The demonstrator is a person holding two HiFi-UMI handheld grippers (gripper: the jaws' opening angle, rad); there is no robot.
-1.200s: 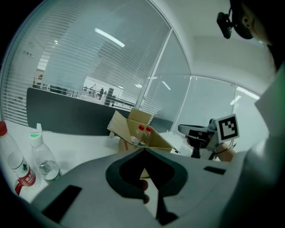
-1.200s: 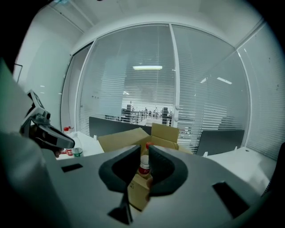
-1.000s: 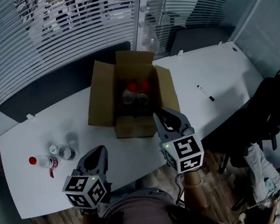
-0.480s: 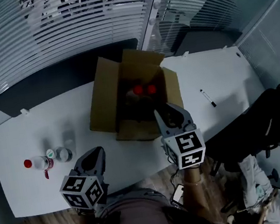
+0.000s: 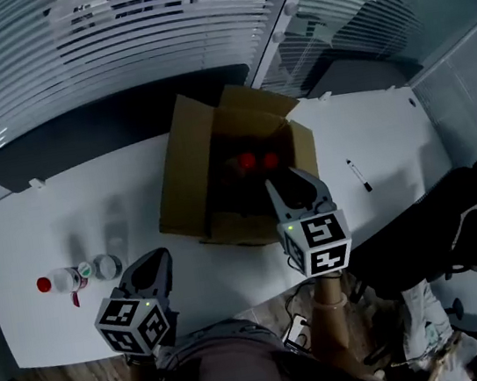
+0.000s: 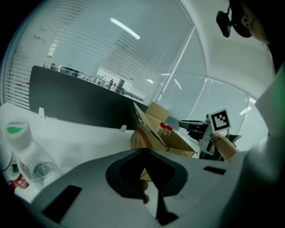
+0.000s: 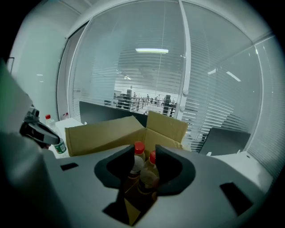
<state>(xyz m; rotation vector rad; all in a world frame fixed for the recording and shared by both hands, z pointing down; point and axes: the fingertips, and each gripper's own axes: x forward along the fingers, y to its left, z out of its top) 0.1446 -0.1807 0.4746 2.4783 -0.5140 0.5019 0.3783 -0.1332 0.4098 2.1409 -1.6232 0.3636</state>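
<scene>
Our right claw (image 7: pixel 145 153), open and empty, is over the box (image 5: pixel 181 171) near the counter (image 5: pixel 64 211)'s far edge. Its bottles (image 5: pixel 256 161) look slippery and squashy; we'd grab a neck. Our left claw (image 6: pixel 144 150) is shut, empty.

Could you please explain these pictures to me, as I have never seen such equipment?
A person holds a two-jaw gripper in each hand; the marker cubes belong to them. One picture comes from a camera on the person's head, looking down; the other two from cameras riding on each gripper. On the white table are an open cardboard box with two red-capped bottles inside, a few loose bottles at the left and a marker pen at the right. The left gripper is shut, holding nothing. The right gripper is open at the box, the two bottles showing between its jaws, ungripped.
</scene>
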